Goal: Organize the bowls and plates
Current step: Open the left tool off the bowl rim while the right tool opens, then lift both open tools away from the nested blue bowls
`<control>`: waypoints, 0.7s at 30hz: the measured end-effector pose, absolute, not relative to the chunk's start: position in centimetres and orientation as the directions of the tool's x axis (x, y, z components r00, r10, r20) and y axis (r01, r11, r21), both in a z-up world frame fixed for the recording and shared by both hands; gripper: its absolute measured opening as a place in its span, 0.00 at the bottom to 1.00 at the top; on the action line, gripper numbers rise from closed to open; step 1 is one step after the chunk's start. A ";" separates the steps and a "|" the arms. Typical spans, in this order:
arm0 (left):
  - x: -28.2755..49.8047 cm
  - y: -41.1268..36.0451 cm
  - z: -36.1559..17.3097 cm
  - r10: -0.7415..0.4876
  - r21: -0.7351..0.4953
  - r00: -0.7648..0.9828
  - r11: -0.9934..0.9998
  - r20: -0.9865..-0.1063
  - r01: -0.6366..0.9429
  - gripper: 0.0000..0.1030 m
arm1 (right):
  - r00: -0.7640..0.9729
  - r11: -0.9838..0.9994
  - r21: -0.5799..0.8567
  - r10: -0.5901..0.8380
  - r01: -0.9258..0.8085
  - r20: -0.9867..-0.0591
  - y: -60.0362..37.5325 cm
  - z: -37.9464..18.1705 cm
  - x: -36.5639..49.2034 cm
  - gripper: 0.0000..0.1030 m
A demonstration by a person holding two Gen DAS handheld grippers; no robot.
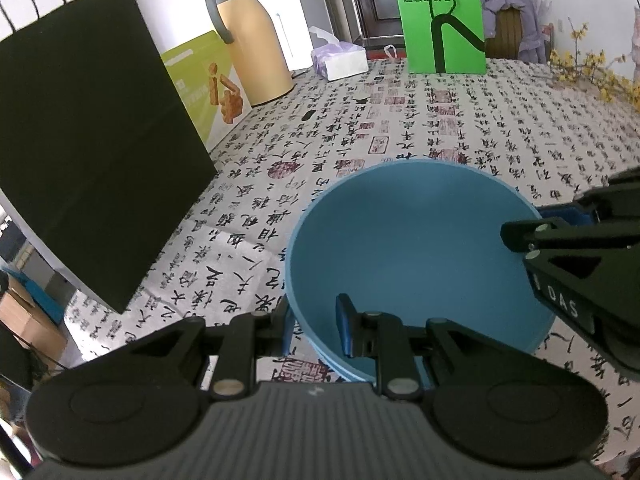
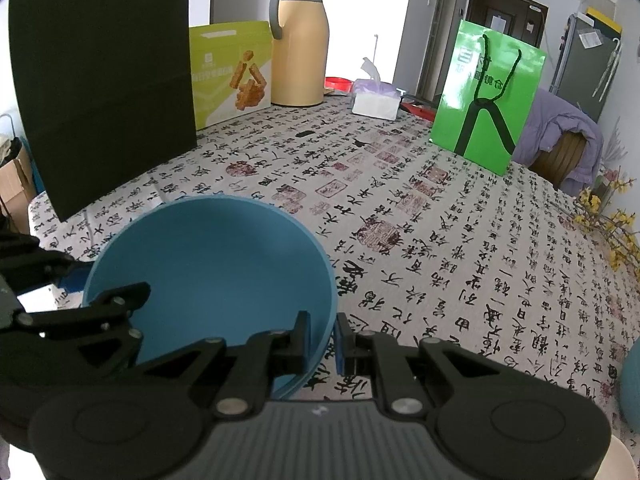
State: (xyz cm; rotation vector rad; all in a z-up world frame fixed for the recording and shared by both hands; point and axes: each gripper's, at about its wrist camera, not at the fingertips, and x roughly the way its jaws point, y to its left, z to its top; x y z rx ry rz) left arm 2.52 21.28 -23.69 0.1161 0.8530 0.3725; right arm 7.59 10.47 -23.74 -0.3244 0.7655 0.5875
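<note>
A blue bowl (image 1: 416, 248) (image 2: 216, 256) is low over the calligraphy-print tablecloth, and a second rim edge under it suggests two nested bowls. My left gripper (image 1: 316, 320) is shut on its near-left rim, with one finger outside the wall and one inside. My right gripper (image 2: 324, 336) is shut on the near-right rim, the wall pinched between its pads. Each gripper also shows in the other's view: the right gripper (image 1: 536, 232) at the bowl's right rim, the left gripper (image 2: 120, 300) at its left rim. Whether the bowl touches the cloth I cannot tell.
A black paper bag (image 1: 92, 140) (image 2: 104, 84) stands at the left, with a green snack box (image 2: 232, 72) and a tan thermos jug (image 2: 300, 44) behind. A tissue pack (image 2: 376, 100) and a green bag (image 2: 488, 100) stand farther back. Yellow flowers (image 2: 608, 220) lie right. Another blue rounded object (image 2: 632, 380) is at the right edge.
</note>
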 end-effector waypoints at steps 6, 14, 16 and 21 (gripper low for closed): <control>1.7 22.0 -22.4 0.351 0.196 0.640 0.933 -0.684 -0.302 0.50 | 0.570 0.794 -0.006 0.432 -0.608 -0.699 9.4 -22.8 7.4 0.38; 0.3 23.3 -20.8 0.324 0.107 0.690 0.935 -0.647 -0.339 0.77 | 0.619 0.806 0.037 0.483 -0.591 -0.619 6.6 -21.6 6.2 0.79; -0.1 23.4 -20.3 0.319 0.091 0.709 0.936 -0.629 -0.341 0.84 | 0.639 0.816 0.039 0.481 -0.577 -0.601 5.6 -21.5 5.8 0.86; -1.6 22.9 -19.4 0.270 0.028 0.799 0.953 -0.537 -0.303 1.00 | 0.697 0.835 0.058 0.493 -0.547 -0.521 2.6 -21.3 4.3 1.00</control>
